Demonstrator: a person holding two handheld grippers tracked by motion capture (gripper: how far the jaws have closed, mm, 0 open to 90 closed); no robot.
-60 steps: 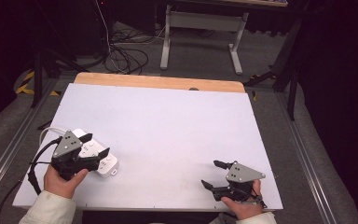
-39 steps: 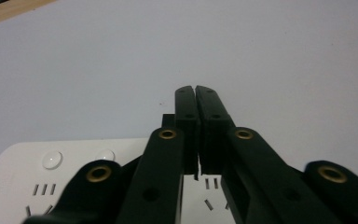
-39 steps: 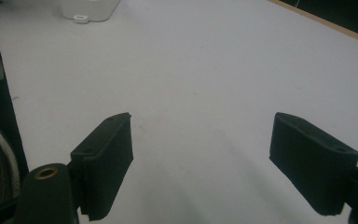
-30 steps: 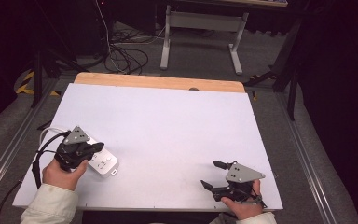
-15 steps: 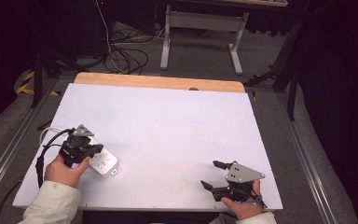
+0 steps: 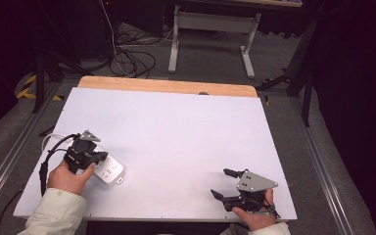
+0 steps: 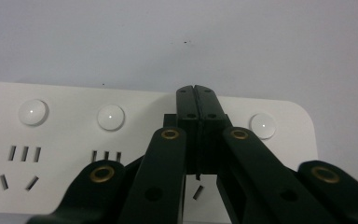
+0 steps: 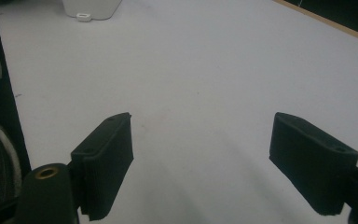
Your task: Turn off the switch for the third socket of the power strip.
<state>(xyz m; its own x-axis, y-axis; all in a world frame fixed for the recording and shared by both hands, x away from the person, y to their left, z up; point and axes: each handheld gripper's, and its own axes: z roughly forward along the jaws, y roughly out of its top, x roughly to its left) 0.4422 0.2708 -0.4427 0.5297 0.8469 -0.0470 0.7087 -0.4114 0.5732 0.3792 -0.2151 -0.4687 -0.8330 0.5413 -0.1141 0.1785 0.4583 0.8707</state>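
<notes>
Now I hold my left gripper [image 7: 196,100] over the white power strip [image 7: 65,140], jaws pressed together on nothing. My right gripper [image 6: 223,183] rests well apart on the table [image 6: 176,127], jaws wide open.

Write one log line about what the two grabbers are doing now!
left gripper: shut, tips over white power strip near its round buttons | right gripper: open, holding nothing, above table

a lab: white test table [image 6: 176,127], floor cables [image 6: 132,58], dark curtains [image 6: 357,73].
</notes>
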